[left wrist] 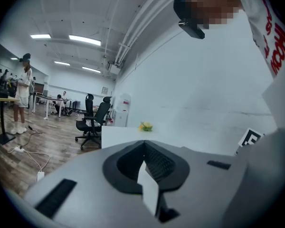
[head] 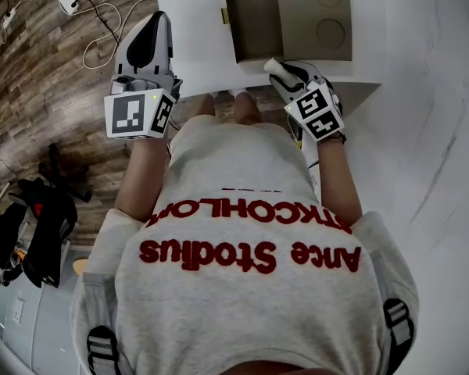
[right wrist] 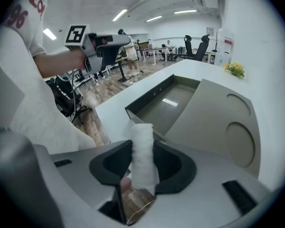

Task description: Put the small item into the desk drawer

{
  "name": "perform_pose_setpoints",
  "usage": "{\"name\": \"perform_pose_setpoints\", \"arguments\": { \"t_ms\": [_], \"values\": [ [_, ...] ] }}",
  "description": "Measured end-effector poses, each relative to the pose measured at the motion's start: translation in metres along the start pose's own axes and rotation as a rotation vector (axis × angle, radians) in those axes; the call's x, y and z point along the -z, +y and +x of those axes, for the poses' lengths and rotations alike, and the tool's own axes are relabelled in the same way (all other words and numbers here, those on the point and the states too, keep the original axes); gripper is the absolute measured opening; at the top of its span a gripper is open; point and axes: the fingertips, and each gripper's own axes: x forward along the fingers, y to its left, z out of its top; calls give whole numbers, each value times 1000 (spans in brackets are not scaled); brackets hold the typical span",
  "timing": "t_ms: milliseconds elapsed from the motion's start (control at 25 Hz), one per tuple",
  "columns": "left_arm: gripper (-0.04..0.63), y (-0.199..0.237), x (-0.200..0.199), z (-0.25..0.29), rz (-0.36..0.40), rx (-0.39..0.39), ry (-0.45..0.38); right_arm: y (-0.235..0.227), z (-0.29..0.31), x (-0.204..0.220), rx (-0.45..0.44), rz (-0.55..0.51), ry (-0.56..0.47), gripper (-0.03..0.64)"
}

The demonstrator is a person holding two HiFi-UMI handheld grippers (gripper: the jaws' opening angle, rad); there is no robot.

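The left gripper [head: 155, 22] hangs off the near corner of the white desk [head: 191, 22], over the wooden floor and well apart from the work. Its jaws are closed together, and nothing from the task is between them, so it looks idle.

In the middle, the desk drawer [head: 250, 18] is already pulled open. Its dark compartment is bare, and beside that lies a beige panel with two round recesses.

At the drawer's near edge, the right gripper [head: 285, 75] is clamped on the small item [right wrist: 142, 151], which has not yet been carried over the cavity. I judge this to be the carry step, with the drop still to come. The next move calls for a short reach forward until the item is over the dark compartment. After that the gripper should dip lower and part its jaws.

The item is a small white roll, like wound tissue or gauze, with a soft, crinkled surface. It stands upright in the grip with its top poking out above the jaws. It looks light and easy to squash, so it may cling to a jaw on release
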Motion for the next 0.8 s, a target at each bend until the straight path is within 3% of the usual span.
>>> {"name": "perform_pose_setpoints", "arguments": {
  "t_ms": [320,600,800],
  "values": [
    [8,1,-30,-3,20,-12,-57,-18,-45,-50,-20,210,-270,138],
    [8,1,-62,-6,46,-32,-115,-60,-111,-116,178,213,-577,138],
    [8,2,-84,-9,67,-48,-158,-74,-163,-154,272,213,-784,137]
  ]
}}
